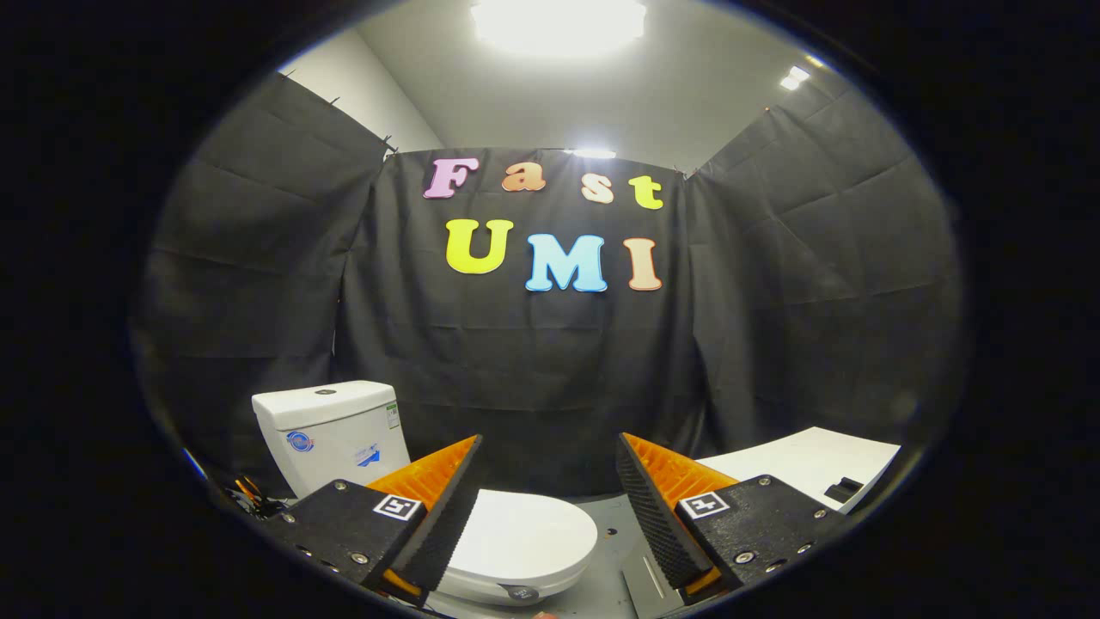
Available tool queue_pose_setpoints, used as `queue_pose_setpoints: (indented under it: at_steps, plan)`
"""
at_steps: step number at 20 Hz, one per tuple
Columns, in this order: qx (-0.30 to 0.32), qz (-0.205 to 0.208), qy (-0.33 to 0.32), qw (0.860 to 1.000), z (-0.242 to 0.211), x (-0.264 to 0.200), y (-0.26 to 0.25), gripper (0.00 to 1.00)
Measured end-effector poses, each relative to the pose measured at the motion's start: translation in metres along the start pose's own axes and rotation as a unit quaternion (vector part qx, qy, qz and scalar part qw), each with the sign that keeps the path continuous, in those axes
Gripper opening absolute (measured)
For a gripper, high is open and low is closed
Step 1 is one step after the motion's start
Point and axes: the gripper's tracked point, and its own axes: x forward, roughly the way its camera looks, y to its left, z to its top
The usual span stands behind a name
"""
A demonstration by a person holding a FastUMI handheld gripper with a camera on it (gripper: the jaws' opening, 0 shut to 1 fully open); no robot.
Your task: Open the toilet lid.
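A: What do you see along your gripper [548, 499]?

B: In the gripper view your two fingers [447, 516] stand spread wide apart, pinching nothing. The toilet lid [524, 533] lies closed, flat on the bowl, just ahead of them and low between them, partly behind your left finger.

A: And around it?

B: The white tank [331, 434] stands upright behind the lid, beyond your left finger. A white panel [808, 460] lies beyond your right finger.
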Motion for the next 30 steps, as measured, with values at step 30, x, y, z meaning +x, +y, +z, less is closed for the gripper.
queue_pose_setpoints:
  at_steps: [30]
  plan:
    - [0.425,-0.057,0.297,0.853,-0.33,-0.002,0.058,0.94]
